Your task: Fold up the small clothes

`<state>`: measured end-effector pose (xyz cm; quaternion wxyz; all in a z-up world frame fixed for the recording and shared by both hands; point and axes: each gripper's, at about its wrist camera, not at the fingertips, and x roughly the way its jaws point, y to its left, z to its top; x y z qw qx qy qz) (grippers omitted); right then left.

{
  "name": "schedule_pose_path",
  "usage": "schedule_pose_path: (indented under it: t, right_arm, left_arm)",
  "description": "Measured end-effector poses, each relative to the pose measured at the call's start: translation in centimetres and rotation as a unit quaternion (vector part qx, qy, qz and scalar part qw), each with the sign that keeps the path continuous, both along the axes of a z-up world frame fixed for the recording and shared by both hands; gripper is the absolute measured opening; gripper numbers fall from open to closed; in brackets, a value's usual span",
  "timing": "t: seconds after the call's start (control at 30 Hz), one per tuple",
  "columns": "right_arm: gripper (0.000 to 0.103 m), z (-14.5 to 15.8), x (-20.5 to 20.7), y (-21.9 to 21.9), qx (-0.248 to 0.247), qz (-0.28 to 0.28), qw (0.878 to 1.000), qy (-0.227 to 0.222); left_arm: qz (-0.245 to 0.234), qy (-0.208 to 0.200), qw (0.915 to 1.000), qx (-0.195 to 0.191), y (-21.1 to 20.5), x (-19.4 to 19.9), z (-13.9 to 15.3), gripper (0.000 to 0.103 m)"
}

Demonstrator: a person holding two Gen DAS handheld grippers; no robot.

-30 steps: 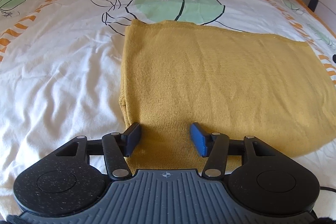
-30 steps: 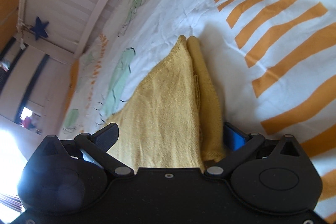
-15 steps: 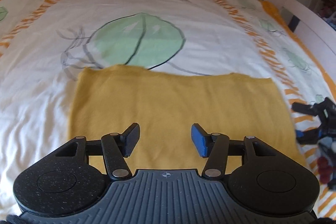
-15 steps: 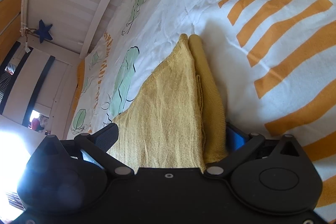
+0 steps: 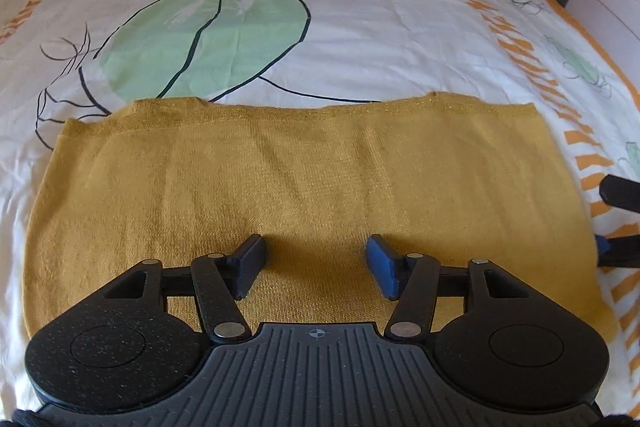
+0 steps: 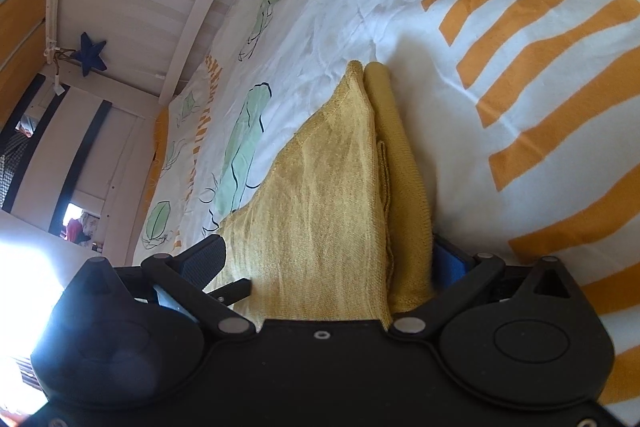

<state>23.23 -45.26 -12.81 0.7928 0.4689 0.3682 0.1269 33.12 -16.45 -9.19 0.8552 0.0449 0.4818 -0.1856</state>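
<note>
Mustard-yellow knit garment (image 5: 312, 187) lies folded flat on leaf-print bedsheet (image 5: 360, 27). My left gripper (image 5: 314, 263) hovers above, jaws opening, empty. My right gripper (image 6: 328, 267) straddles its edge, anchoring fold; clamping unclear.

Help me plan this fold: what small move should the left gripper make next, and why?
Probably lower the left gripper onto the near hem of the yellow knit and close. Its fingers are opening above the flat cloth with nothing between them, while the right gripper straddles the cloth's other end.
</note>
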Motion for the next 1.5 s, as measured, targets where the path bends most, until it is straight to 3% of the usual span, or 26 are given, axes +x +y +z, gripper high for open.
schedule_pose_path:
  t: [0.3, 0.33, 0.37, 0.43, 0.47, 0.53, 0.7, 0.87, 1.07, 1.13, 1.23, 1.37, 1.5]
  right_arm:
    - [0.100, 0.2, 0.9, 0.7, -0.014, 0.012, 1.000, -0.005]
    - [0.089, 0.4, 0.9, 0.9, -0.025, 0.016, 1.000, -0.003]
    - [0.070, 0.4, 1.0, 1.0, -0.032, 0.019, 0.999, 0.001]
    - [0.043, -0.2, 1.2, 1.2, -0.031, 0.024, 0.999, 0.020]
    - [0.033, -0.5, 1.2, 1.3, -0.035, 0.023, 0.999, 0.026]
    - [0.029, -0.3, 1.3, 1.3, -0.045, 0.024, 0.998, 0.027]
    - [0.027, 1.5, 1.2, 1.8, -0.088, 0.027, 0.995, 0.027]
    - [0.027, 2.3, 1.0, 2.3, -0.110, 0.021, 0.993, 0.025]
    - [0.027, 3.3, 1.1, 3.4, -0.147, 0.018, 0.989, 0.020]
    - [0.027, 3.8, 1.2, 4.0, -0.164, 0.020, 0.986, 0.017]
    - [0.026, 4.6, 1.1, 4.9, -0.191, 0.017, 0.981, 0.014]
    - [0.026, 5.7, 1.4, 6.7, -0.223, 0.018, 0.975, 0.017]
    - [0.026, 7.1, 2.2, 8.7, -0.236, 0.021, 0.971, 0.022]
  left_arm:
    - [-0.001, -0.006, 1.0000, -0.005, -0.2, 0.2, -0.4, 0.062]
    - [-0.001, -0.005, 1.0000, -0.006, -0.2, 0.2, -0.4, 0.062]
    - [-0.001, -0.004, 1.0000, -0.009, -0.1, 0.3, -0.4, 0.062]
    - [-0.001, -0.001, 0.9999, -0.013, 0.1, 0.4, -0.4, 0.062]
    - [-0.001, -0.001, 0.9999, -0.014, 0.1, 0.5, -0.4, 0.062]
    - [-0.001, -0.002, 0.9999, -0.016, 0.1, 0.4, -0.3, 0.062]
    - [0.009, -0.006, 0.9993, -0.037, 1.3, 0.1, 0.9, 0.057]
    - [0.024, -0.039, 0.9980, -0.043, 4.5, -1.8, 3.6, 0.057]
    - [0.052, -0.084, 0.9947, 0.028, 9.0, -4.5, 5.9, 0.059]
    - [0.054, -0.086, 0.9943, 0.031, 10.6, -4.8, 5.9, 0.060]
    - [0.074, -0.068, 0.9949, 0.007, 13.4, -4.1, 5.4, 0.060]
    - [0.098, -0.001, 0.9945, -0.035, 16.1, -1.8, 4.6, 0.059]
    - [0.104, 0.008, 0.9934, -0.049, 17.3, -0.5, 5.3, 0.059]
